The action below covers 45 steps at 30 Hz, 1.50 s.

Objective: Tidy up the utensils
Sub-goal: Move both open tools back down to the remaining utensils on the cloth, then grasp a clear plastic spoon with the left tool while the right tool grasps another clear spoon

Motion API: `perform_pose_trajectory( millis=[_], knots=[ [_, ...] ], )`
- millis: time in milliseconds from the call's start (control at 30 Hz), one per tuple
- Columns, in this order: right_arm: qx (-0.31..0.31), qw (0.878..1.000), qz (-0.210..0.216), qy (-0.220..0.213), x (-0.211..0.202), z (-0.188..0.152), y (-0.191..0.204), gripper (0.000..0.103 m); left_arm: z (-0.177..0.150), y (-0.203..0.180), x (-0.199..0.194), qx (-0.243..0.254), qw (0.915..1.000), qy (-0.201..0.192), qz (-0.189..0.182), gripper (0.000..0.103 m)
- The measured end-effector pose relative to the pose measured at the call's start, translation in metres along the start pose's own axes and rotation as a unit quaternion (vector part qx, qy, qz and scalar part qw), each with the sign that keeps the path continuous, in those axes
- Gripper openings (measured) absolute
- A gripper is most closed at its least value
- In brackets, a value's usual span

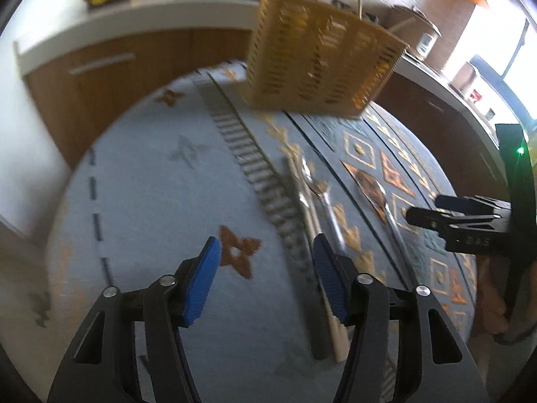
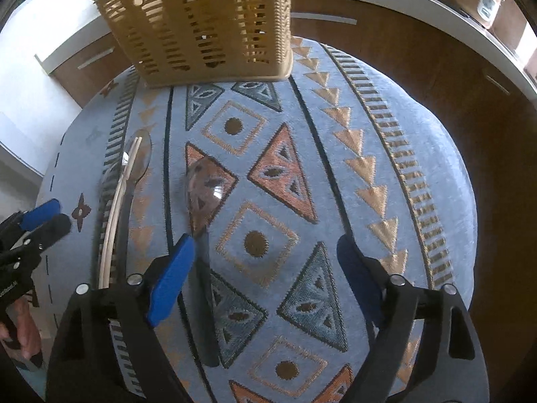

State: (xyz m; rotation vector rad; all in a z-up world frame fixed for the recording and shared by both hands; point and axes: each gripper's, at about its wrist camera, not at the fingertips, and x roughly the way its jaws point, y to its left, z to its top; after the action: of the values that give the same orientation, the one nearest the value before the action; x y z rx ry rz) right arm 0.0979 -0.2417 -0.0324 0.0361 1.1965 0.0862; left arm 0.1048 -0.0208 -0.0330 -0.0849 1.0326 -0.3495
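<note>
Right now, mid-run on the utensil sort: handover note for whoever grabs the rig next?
Left gripper: open, empty, hovering over the patterned cloth, beside the wooden chopsticks.
Right gripper: open, empty, above a spoon whose handle runs toward its left finger.
Utensil basket: upright at the cloth's far edge, with a few utensils already sticking out of the top.
Still lying on the cloth: that spoon, plus a second spoon lying with the chopsticks. The left view is blurred, so an exact count is uncertain.
Left to do: pick these up and put them in the basket.
</note>
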Motion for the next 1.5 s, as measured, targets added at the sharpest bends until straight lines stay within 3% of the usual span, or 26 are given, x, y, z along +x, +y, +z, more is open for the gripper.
perform_pose_trajectory(
  millis=[167,333,733,867,1133,1200,1233,1300,1400,1500],
  knots=[
    [-0.021,0.999,0.015,0.021,0.007,0.008,0.01,0.049,0.009,-0.008,0.021,0.017,0.9984,0.047,-0.026,0.042],
    [-0.037,0.999,0.023,0.026,0.008,0.014,0.025,0.038,0.016,-0.016,0.035,0.028,0.9971,0.066,-0.024,0.035],
    [-0.051,0.998,0.023,0.029,0.018,0.021,0.033,0.031,0.02,-0.02,0.04,0.056,0.9966,0.059,0.016,0.019],
    [-0.039,0.997,0.038,0.046,0.023,0.026,0.03,0.032,0.024,-0.02,0.042,0.052,0.9962,0.066,0.02,0.02],
    [-0.063,0.996,0.014,0.059,0.032,0.035,0.039,0.032,0.024,-0.036,0.046,0.083,0.993,0.073,0.043,0.027],
    [-0.072,0.995,0.005,0.061,0.033,0.035,0.043,0.031,0.024,-0.037,0.046,0.087,0.9921,0.07,0.057,0.019],
    [-0.071,0.996,0.005,0.06,0.033,0.036,0.044,0.029,0.023,-0.037,0.046,0.09,0.9917,0.067,0.062,0.014],
    [-0.067,0.996,0.006,0.06,0.033,0.037,0.046,0.015,0.024,-0.035,0.046,0.087,0.9926,0.066,0.055,0.013],
    [-0.06,0.996,0.025,0.064,0.03,0.034,0.04,0.01,0.024,-0.027,0.044,0.07,0.9945,0.065,0.043,0.01],
    [-0.066,0.996,0.015,0.062,0.026,0.029,0.039,0.009,0.025,-0.017,0.042,0.052,0.9959,0.069,0.025,0.01]
  ],
)
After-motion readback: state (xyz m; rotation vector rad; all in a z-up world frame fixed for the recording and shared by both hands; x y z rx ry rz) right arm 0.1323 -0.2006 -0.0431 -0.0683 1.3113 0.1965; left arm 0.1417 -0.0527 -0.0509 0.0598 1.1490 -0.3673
